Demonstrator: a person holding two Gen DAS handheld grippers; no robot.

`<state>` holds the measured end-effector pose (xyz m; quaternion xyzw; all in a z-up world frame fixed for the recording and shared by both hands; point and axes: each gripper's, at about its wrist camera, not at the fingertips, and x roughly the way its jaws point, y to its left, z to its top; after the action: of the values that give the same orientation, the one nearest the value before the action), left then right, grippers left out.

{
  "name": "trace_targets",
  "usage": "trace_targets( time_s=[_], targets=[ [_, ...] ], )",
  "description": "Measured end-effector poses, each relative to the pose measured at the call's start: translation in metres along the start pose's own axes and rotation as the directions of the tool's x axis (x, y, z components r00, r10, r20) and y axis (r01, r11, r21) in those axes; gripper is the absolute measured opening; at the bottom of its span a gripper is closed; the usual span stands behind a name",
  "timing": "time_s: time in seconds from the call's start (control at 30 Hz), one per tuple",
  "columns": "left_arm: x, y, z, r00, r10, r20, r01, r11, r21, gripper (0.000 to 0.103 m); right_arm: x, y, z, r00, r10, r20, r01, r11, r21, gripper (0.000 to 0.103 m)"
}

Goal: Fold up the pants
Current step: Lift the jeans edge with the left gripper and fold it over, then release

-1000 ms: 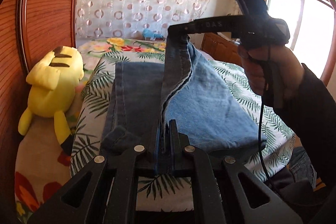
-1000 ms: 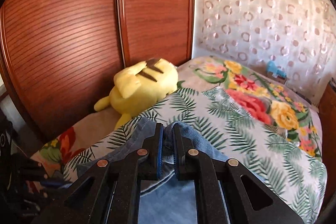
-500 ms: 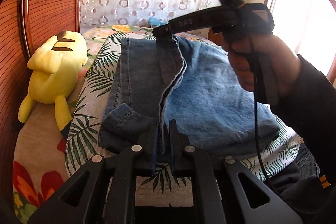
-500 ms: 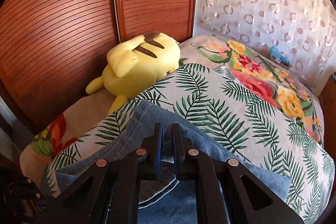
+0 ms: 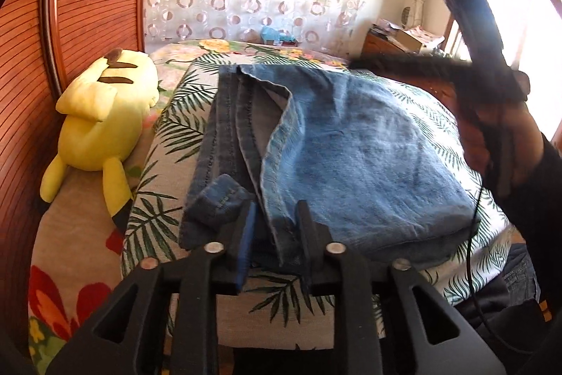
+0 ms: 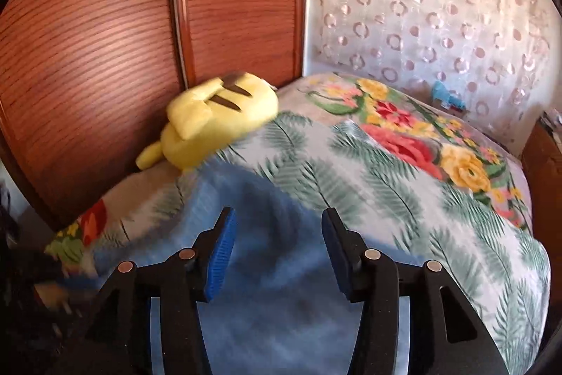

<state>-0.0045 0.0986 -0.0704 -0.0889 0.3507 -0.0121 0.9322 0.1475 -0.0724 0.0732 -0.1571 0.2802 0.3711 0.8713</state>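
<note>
Blue jeans (image 5: 351,146) lie folded flat on the bed, the lighter half laid over the darker leg. In the left wrist view my left gripper (image 5: 275,227) sits at the near edge of the jeans. Its jaws are opening, and the frayed hem runs loosely through the gap without being pinched. In the right wrist view my right gripper (image 6: 279,241) hangs just above the blurred jeans (image 6: 267,304). Its jaws are opening wide with nothing between the blue pads (image 6: 219,255). A hand (image 5: 509,136) holds that gripper at the right of the left wrist view, blurred by motion.
A yellow plush toy (image 5: 102,122) lies on the bed's left side against the wooden wardrobe doors (image 5: 87,6). The leaf-print bed cover (image 5: 168,136) surrounds the jeans. A wooden nightstand (image 5: 386,44) and a bright window stand at the right, with a patterned curtain behind.
Both grippers were shut on the jeans' edge and have opened. The raised fold has dropped flat onto the bed. The right gripper has pulled away from the cloth to the right.
</note>
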Motion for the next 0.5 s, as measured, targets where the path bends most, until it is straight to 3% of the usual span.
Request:
trace_targets(
  time_s=[0.17,0.2,0.5],
  targets=[
    [0.003,0.000,0.004,1.000,0.011,-0.004,-0.011,1.000,-0.002,0.033,-0.010,-0.013,-0.051,0.997,-0.044,-0.060,0.045,0.999,0.014,0.052],
    [0.003,0.000,0.005,1.000,0.011,-0.004,-0.011,1.000,-0.002,0.043,-0.012,-0.015,-0.058,0.996,-0.048,-0.071,0.049,0.999,0.022,0.052],
    [0.004,-0.006,0.022,0.999,0.037,0.028,-0.038,0.999,0.027,0.043,-0.034,-0.024,-0.094,0.993,-0.073,-0.091,0.083,0.991,0.106,0.052]
  ],
)
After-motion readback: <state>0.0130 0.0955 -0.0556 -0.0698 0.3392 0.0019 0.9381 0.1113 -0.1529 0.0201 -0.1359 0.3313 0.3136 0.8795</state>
